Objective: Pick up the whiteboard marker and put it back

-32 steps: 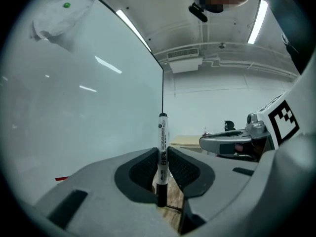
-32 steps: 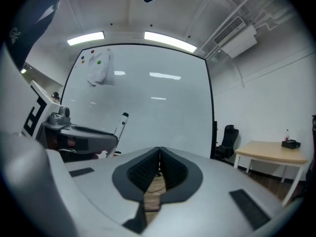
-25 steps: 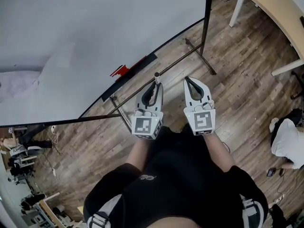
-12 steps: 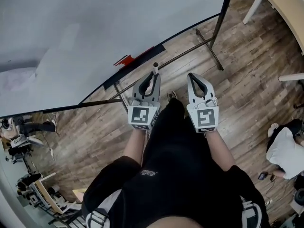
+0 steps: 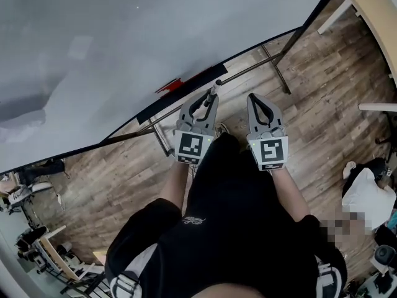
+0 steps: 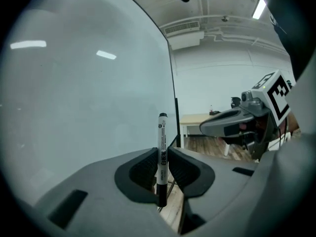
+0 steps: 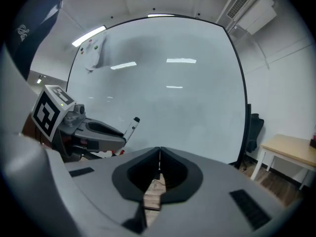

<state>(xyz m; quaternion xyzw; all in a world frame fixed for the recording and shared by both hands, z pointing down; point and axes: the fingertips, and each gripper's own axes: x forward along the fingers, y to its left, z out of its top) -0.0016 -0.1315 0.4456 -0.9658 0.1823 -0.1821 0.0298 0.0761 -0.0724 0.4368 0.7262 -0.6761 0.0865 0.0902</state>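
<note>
A white whiteboard marker point(image 6: 161, 152) with black ends stands upright between the jaws of my left gripper point(image 6: 161, 158), which is shut on it. From the head view the left gripper point(image 5: 209, 99) points at the lower edge of the big whiteboard point(image 5: 124, 48), and the marker's tip point(image 5: 217, 84) sticks out close to the board's tray point(image 5: 186, 92). My right gripper point(image 5: 257, 101) is beside it, a little to the right, shut with nothing in it. In the right gripper view the marker point(image 7: 131, 127) shows at the left, in the left gripper point(image 7: 106, 132).
A red eraser point(image 5: 169, 85) lies on the tray just left of the marker. The board's metal stand point(image 5: 273, 67) and its foot bars cross the wooden floor. A wooden table point(image 5: 372, 17) stands at the right, and a person point(image 5: 363, 194) crouches at the lower right.
Both grippers have moved forward toward the whiteboard's lower edge, and the marker's tip has come close to the tray. The grip on the marker is unchanged.
</note>
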